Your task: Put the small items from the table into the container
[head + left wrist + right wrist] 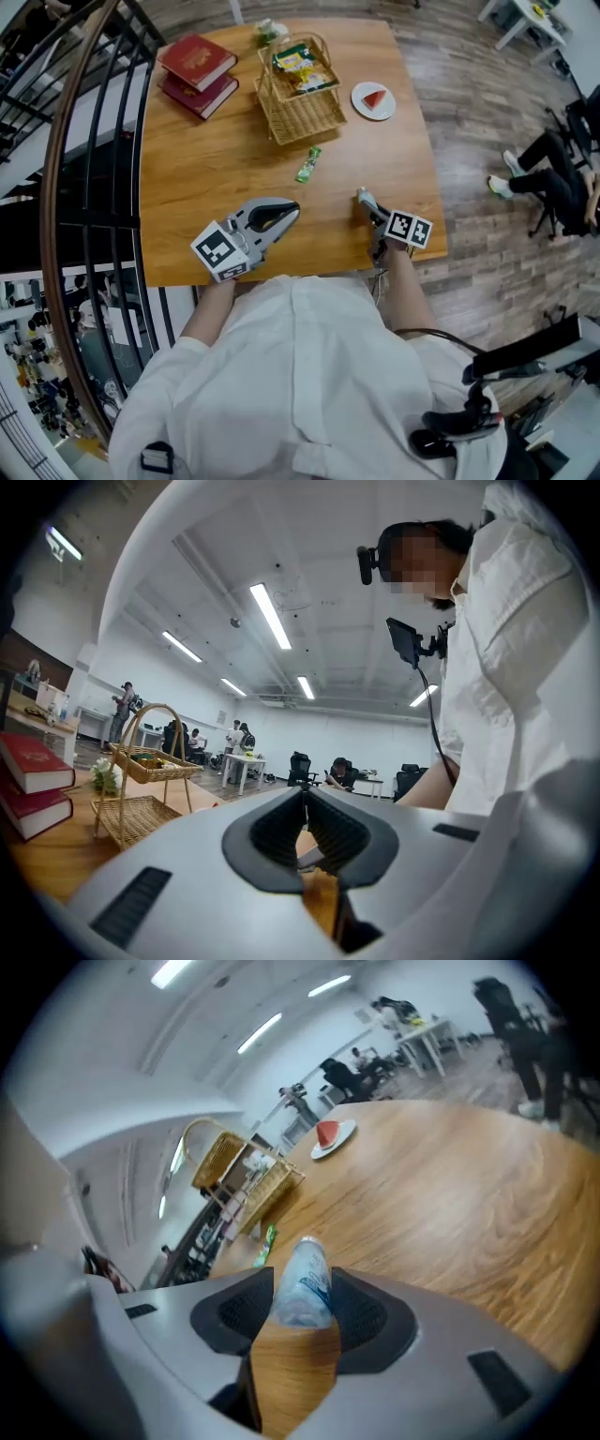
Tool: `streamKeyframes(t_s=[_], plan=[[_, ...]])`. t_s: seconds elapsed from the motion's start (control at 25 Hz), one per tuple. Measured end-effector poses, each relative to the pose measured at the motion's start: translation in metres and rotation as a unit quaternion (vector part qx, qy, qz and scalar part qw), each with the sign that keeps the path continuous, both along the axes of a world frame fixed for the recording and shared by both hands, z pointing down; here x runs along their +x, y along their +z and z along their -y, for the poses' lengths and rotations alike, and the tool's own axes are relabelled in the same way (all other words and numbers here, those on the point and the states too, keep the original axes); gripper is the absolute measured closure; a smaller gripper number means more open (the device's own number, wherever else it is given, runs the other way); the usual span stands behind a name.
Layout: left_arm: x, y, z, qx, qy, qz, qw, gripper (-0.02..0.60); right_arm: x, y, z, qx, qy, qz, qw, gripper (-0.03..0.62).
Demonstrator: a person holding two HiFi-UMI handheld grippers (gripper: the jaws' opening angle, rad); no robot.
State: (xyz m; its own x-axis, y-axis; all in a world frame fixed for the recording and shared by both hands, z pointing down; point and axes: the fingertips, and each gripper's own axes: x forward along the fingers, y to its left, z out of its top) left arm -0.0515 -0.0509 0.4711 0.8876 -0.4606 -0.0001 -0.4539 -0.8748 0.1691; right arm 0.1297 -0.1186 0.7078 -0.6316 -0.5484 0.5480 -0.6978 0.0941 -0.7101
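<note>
"Bottle first: where did it sit against the right gripper (302, 1299)?"

"The small clear plastic bottle (305, 1283) sat between the two pads, which were clamped on its sides. The right gripper view showed its capped end sticking out past the fingertips (349, 1290)."

"Which way did it point?"

"Its long axis ran along the jaws, cap away from the camera, aimed across the wooden table (206, 178) roughly toward the green packet (308, 165) and the two-tier wicker basket (300, 117). In the head view the bottle (366, 201) angled toward the table's far edge and slightly left."

"And where on the table?"

"Close to the near edge, toward the right near corner. Whether it touched the wood I couldn't tell."

"The left gripper (306, 794)?"

"Its jaws met with nothing between them, over the near edge, left of the middle."

"Anything else?"

"The green packet lay mid-table, just nearer than the basket."
</note>
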Motion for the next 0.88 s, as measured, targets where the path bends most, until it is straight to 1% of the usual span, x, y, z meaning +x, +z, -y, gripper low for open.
streamKeyframes(t_s=[0.08, 0.12, 0.24, 0.36, 0.48, 0.76, 0.88], plan=[[-0.002, -0.001, 0.002, 0.000, -0.004, -0.003, 1.0000, 0.574, 0.000, -0.004, 0.005, -0.024, 0.047, 0.076, 0.996, 0.398], [-0.003, -0.001, 0.002, 0.000, -0.006, -0.004, 1.0000, 0.574, 0.000, -0.006, 0.007, -0.030, 0.061, 0.101, 0.993, 0.398], [-0.006, -0.001, 0.004, -0.001, -0.012, -0.004, 0.9999, 0.574, -0.003, -0.014, 0.014, -0.034, 0.081, 0.155, 0.984, 0.398], [-0.008, -0.001, 0.005, -0.001, -0.018, -0.005, 0.9998, 0.574, -0.009, -0.025, 0.022, -0.030, 0.082, 0.193, 0.977, 0.398], [-0.008, -0.002, 0.005, 0.000, -0.021, -0.006, 0.9998, 0.574, -0.017, -0.039, 0.028, -0.022, 0.072, 0.209, 0.975, 0.398], [-0.004, -0.004, 0.010, 0.005, -0.023, -0.013, 0.9996, 0.574, -0.040, -0.083, 0.041, 0.032, 0.003, 0.193, 0.981, 0.398], [0.000, -0.004, 0.011, 0.007, -0.022, -0.015, 0.9996, 0.574, -0.051, -0.101, 0.046, 0.049, -0.021, 0.196, 0.979, 0.398]])
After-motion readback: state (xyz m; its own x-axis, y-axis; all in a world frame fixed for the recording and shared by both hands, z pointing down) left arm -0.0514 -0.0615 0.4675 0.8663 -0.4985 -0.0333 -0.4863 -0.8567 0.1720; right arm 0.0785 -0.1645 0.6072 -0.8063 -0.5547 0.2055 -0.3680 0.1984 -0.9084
